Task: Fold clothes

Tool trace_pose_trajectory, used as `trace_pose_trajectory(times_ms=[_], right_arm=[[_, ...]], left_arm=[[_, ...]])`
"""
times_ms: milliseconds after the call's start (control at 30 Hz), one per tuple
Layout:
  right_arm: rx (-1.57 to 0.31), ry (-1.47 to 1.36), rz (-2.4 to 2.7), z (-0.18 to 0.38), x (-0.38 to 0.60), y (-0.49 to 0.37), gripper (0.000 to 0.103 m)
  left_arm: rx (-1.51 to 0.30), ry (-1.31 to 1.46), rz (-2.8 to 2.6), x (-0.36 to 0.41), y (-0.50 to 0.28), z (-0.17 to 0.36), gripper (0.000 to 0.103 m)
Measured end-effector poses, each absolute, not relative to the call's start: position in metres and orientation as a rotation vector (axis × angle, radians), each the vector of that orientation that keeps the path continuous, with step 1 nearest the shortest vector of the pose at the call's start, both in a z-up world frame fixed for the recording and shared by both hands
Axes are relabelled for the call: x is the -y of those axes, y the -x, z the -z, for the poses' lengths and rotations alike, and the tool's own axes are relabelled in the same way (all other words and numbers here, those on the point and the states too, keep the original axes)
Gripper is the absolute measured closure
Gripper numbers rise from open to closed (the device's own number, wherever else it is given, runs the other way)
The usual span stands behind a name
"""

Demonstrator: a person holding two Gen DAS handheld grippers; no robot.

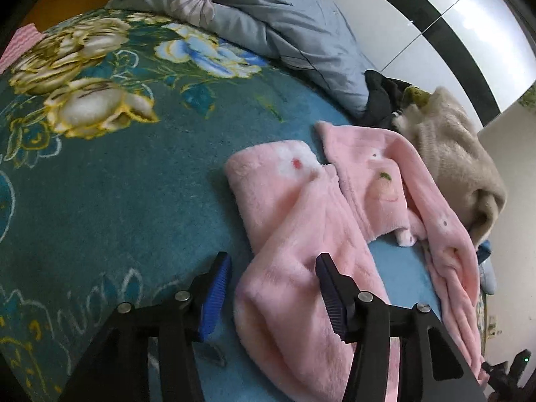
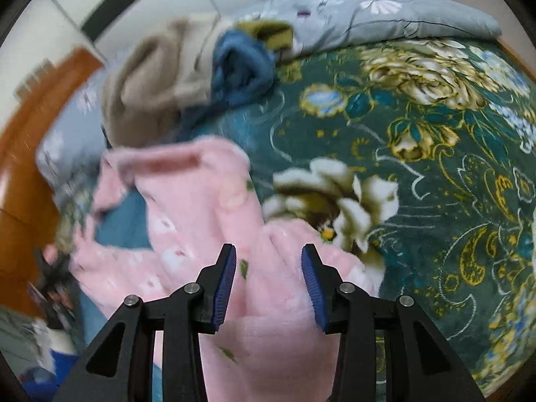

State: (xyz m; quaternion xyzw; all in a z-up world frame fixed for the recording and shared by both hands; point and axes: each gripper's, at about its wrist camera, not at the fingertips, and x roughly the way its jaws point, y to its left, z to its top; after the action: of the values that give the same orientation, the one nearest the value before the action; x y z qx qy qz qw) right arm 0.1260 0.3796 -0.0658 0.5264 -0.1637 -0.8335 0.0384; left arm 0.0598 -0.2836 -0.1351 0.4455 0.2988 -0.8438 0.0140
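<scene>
Bed: covered by a teal blanket point(image 1: 110, 174) with large cream and blue flowers; it fills most of both views.
Pink garment: a fluffy pink fleece piece point(image 1: 301, 221) lies spread on the blanket, partly folded, one sleeve or edge trailing to the right near the bed's edge; small printed motifs dot it. In the right wrist view the same pink fleece point(image 2: 201, 201) lies on the near left part of the bed, blurred.
Left gripper point(image 1: 273, 288): jaws spread, nothing pinched; the near end of the pink fleece lies below and between them, the pads clear of it.
Right gripper point(image 2: 268, 284): jaws spread, hanging over a fold of the pink fleece; the pads do not press on it.
Pile at the far side: a beige fuzzy garment point(image 1: 459, 154) beside a black one point(image 1: 385, 97), just beyond the pink fleece.
Quilt: a grey-blue flowered quilt point(image 1: 254, 16) bunched along the far edge of the bed.
Blue knit point(image 2: 241, 67): crumpled next to the beige garment in the right wrist view.
</scene>
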Motion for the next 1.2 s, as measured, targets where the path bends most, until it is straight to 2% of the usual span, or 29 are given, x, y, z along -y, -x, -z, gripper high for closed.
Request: trace_pose_trajectory(times_ms=[67,133,167,233,267,467,600,733,800,867,933,1067,1200], right_arm=[[0.46,-1.662,2.553,0.074,-0.378,-0.128,0.062],[0.473,-1.654,2.569,0.074,-0.384,-0.137,0.087],[0.484,-1.647,2.577,0.073,-0.387,-0.141,0.089],[0.514,-1.622,2.59,0.07,-0.394,-0.15,0.092],[0.547,-1.597,2.605,0.065,-0.4,-0.155,0.093],[0.86,-1.389,2.713,0.023,-0.454,-0.165,0.095],[0.962,-1.2,2.772,-0.026,-0.473,-0.142,0.096],[0.973,-0.853,2.862,-0.103,-0.486,-0.136,0.097],[0.948,-0.672,2.885,-0.133,-0.488,-0.149,0.097],[0.918,-0.548,2.909,-0.14,-0.489,-0.171,0.097],[0.926,-0.546,2.925,-0.124,-0.493,-0.191,0.097],[1.09,-0.807,2.9,-0.033,-0.507,-0.233,0.097],[1.351,-1.015,2.815,0.059,-0.525,-0.274,0.097]], left_arm=[[-0.943,-1.39,2.641,0.283,-0.057,0.135,0.045],[-0.973,-1.386,2.65,0.284,-0.057,0.135,0.046],[-0.977,-1.377,2.656,0.284,-0.058,0.135,0.048],[-0.985,-1.363,2.667,0.284,-0.059,0.134,0.068],[-0.984,-1.369,2.665,0.284,-0.057,0.134,0.09],[-1.015,-1.329,2.734,0.279,-0.034,0.11,0.092],[-1.11,-1.143,2.884,0.282,-0.009,0.044,0.093],[-1.047,-0.773,3.105,0.289,-0.019,-0.052,0.093],[-0.964,-0.683,3.153,0.292,-0.032,-0.075,0.093],[-0.96,-0.673,3.161,0.297,-0.046,-0.071,0.093],[-0.971,-0.778,3.109,0.301,-0.058,-0.039,0.093],[-0.989,-1.017,2.953,0.303,-0.086,0.046,0.093],[-1.088,-1.198,2.756,0.312,-0.119,0.12,0.093]])
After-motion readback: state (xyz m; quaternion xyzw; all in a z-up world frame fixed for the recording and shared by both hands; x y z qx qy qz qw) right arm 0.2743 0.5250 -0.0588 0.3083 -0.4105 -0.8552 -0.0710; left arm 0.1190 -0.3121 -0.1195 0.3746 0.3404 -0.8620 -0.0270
